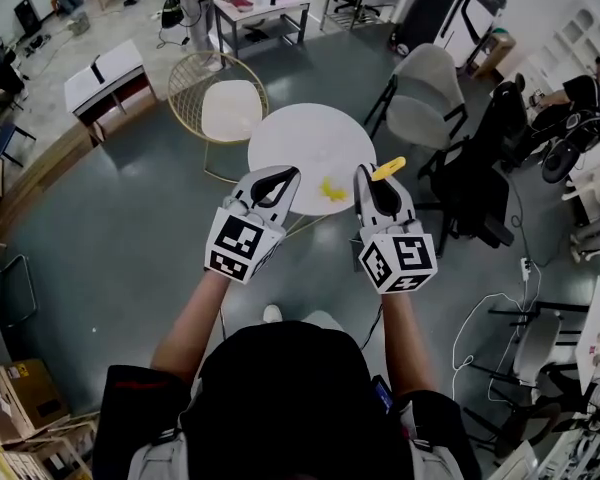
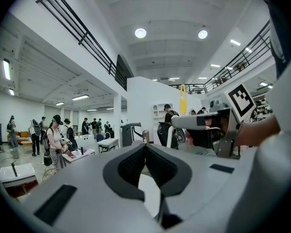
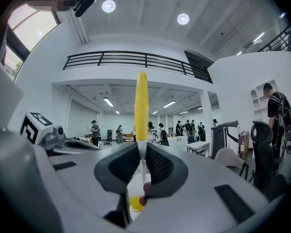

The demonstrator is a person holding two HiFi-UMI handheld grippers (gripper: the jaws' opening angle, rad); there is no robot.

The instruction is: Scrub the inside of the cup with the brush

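Note:
Both grippers are held up above a round white table (image 1: 290, 143). My right gripper (image 1: 366, 172) (image 3: 142, 148) is shut on the thin white stem of a brush, and the brush's yellow handle (image 1: 388, 168) (image 3: 141, 106) sticks out past the jaws. My left gripper (image 1: 291, 174) (image 2: 145, 147) is shut with nothing between its jaws. A small yellow object (image 1: 332, 189) (image 3: 134, 203), possibly the cup, lies on the table below and between the grippers. The left gripper view also shows the right gripper (image 2: 203, 125) with the brush (image 2: 183, 98).
A gold wire chair (image 1: 218, 96) stands left of the table. A grey chair (image 1: 425, 93) and a black office chair (image 1: 480, 178) stand to its right. Desks and several people fill the far side of the hall. Cables (image 1: 480, 318) lie on the floor at right.

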